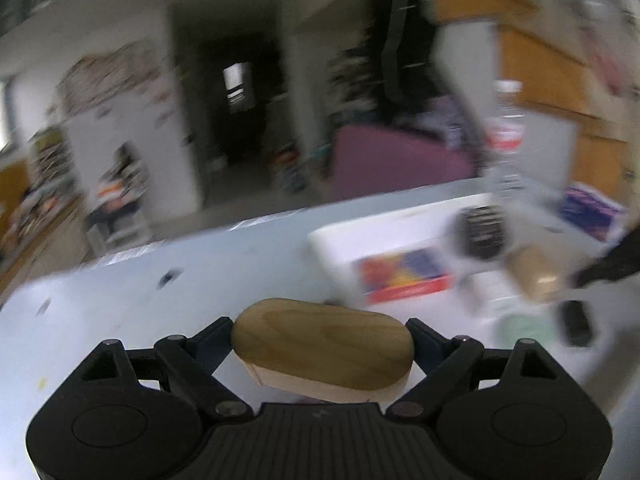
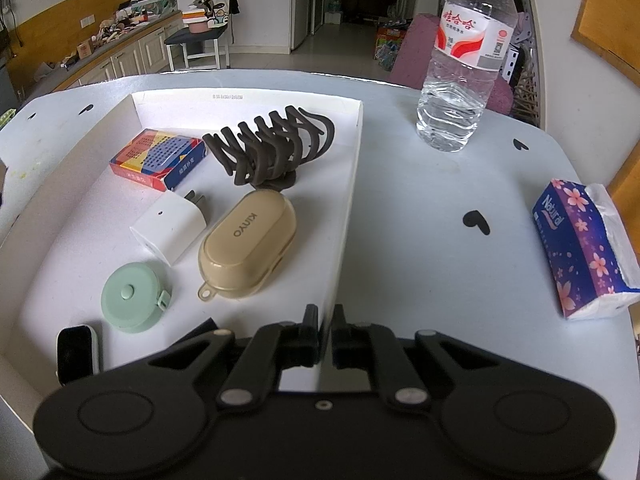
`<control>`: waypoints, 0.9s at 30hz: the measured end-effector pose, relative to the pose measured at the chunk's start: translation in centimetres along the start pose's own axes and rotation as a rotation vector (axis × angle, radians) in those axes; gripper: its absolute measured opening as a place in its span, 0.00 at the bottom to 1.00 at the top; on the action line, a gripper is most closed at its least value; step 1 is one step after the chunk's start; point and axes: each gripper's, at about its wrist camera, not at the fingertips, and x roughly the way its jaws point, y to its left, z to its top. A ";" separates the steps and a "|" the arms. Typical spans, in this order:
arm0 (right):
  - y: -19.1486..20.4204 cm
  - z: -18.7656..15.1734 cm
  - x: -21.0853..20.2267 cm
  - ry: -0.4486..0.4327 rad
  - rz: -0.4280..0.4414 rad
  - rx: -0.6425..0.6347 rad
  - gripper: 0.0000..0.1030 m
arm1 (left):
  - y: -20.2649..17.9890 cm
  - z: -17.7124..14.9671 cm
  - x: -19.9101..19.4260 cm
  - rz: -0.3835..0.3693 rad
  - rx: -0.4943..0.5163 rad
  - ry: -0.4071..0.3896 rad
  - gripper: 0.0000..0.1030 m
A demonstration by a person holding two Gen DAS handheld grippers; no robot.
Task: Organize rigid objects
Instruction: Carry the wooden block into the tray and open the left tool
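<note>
My left gripper (image 1: 322, 332) is shut on an oval wooden block (image 1: 320, 344), with a finger at each end, and holds it above the pale table (image 1: 160, 320). That view is blurred by motion. The white tray (image 1: 400, 220) lies ahead to the right. My right gripper (image 2: 326, 318) is shut on the right wall of the white tray (image 2: 354, 152). In the tray lie a colourful card box (image 2: 158, 158), a brown hair claw (image 2: 268, 148), a white charger (image 2: 170, 226), a beige case (image 2: 248, 240), a green tape measure (image 2: 130, 296) and a small dark-screened device (image 2: 76, 352).
A water bottle (image 2: 464, 60) stands on the table right of the tray, near the far edge. A purple tissue pack (image 2: 584, 244) lies near the right edge. Bare table shows between the tray and the tissue pack. Kitchen counters and a doorway are beyond the table.
</note>
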 end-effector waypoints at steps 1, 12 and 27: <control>0.0 0.0 0.0 0.000 0.000 -0.001 0.06 | -1.0 0.4 -0.2 -0.029 0.029 -0.008 0.88; -0.1 0.0 0.0 0.000 -0.001 -0.003 0.06 | -7.9 1.4 5.3 -0.158 0.208 0.097 0.88; -0.1 0.1 0.1 0.000 -0.003 -0.005 0.06 | -7.6 1.1 9.1 -0.174 0.247 0.183 0.89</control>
